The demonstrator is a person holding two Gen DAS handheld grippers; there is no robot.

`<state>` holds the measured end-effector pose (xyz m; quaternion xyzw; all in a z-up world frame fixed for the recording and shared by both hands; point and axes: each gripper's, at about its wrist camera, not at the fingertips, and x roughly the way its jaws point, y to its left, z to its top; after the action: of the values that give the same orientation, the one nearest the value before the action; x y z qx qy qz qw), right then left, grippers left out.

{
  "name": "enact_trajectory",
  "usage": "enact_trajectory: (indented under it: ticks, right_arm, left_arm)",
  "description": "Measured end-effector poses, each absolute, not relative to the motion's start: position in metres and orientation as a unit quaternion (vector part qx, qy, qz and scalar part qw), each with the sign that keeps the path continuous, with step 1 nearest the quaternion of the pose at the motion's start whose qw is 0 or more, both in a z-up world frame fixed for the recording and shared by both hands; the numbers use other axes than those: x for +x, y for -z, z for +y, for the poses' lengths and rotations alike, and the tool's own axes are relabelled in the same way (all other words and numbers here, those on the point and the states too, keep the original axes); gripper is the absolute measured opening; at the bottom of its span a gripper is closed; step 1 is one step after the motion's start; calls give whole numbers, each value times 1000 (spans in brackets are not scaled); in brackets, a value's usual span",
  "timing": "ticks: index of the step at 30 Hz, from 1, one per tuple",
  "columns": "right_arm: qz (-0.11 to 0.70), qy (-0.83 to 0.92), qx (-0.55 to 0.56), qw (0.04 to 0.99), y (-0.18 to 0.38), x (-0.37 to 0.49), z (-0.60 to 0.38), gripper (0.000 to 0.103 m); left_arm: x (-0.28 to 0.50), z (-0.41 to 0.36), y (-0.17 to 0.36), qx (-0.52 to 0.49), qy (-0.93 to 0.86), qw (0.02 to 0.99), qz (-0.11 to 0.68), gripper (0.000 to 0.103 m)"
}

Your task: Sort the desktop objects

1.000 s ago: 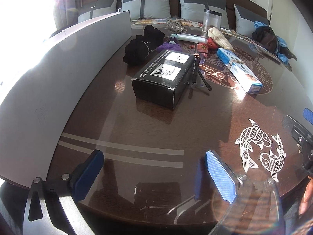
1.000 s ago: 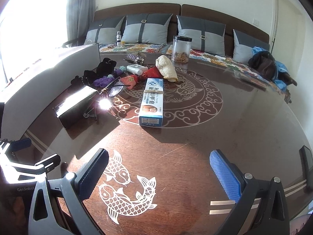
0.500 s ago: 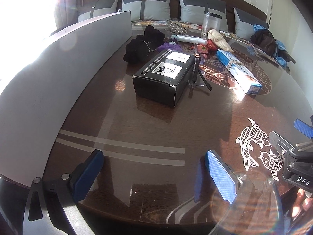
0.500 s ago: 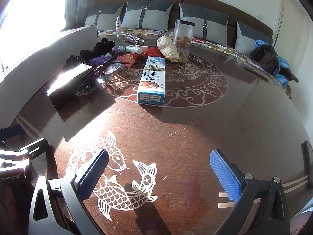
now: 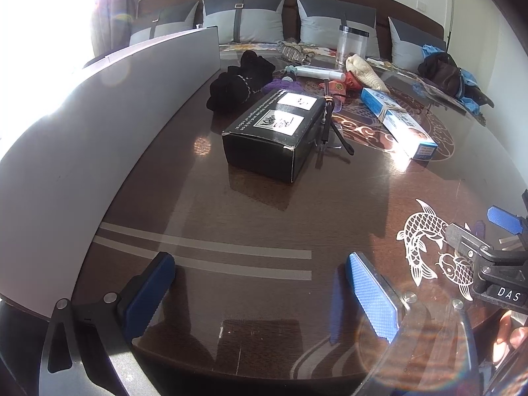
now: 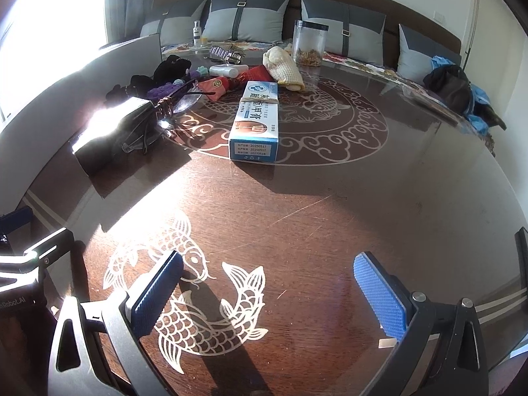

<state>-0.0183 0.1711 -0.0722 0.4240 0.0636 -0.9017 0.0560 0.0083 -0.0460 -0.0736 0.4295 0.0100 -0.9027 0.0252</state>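
Observation:
A black box (image 5: 274, 132) with white labels sits mid-table, glasses (image 5: 330, 125) leaning against its right side. A blue and white carton (image 6: 257, 122) lies on the round pattern beyond it. Further back lie black cloth (image 5: 241, 82), a purple item (image 6: 163, 90), red pouches (image 6: 231, 82), a white tube (image 5: 318, 72), a beige knit item (image 6: 283, 69) and a clear jar (image 6: 308, 44). My left gripper (image 5: 260, 293) hangs open over the near table edge, nothing between its fingers. My right gripper (image 6: 269, 293) is open above the fish motif (image 6: 184, 293), holding nothing.
A long grey panel (image 5: 99, 125) curves along the table's left side. A sofa with grey cushions (image 6: 247, 16) runs behind the table, with dark and blue clothing (image 6: 458, 89) at its right end. A small bottle (image 6: 197, 33) stands at the back left.
The right gripper has advanced over the table toward the carton, now above the fish motif. The left gripper has barely moved; both stay open.

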Motion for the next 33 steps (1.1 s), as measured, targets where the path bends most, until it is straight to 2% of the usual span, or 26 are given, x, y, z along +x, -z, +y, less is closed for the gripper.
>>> enact_trajectory:
  ticks: [3, 33]
  right_arm:
    - [32, 899, 434, 60, 75, -20, 177, 103]
    - [32, 906, 418, 58, 75, -15, 178, 103]
  left_arm:
    - [8, -46, 74, 428, 903, 25, 10, 103]
    - [9, -46, 76, 426, 905, 20, 11, 103]
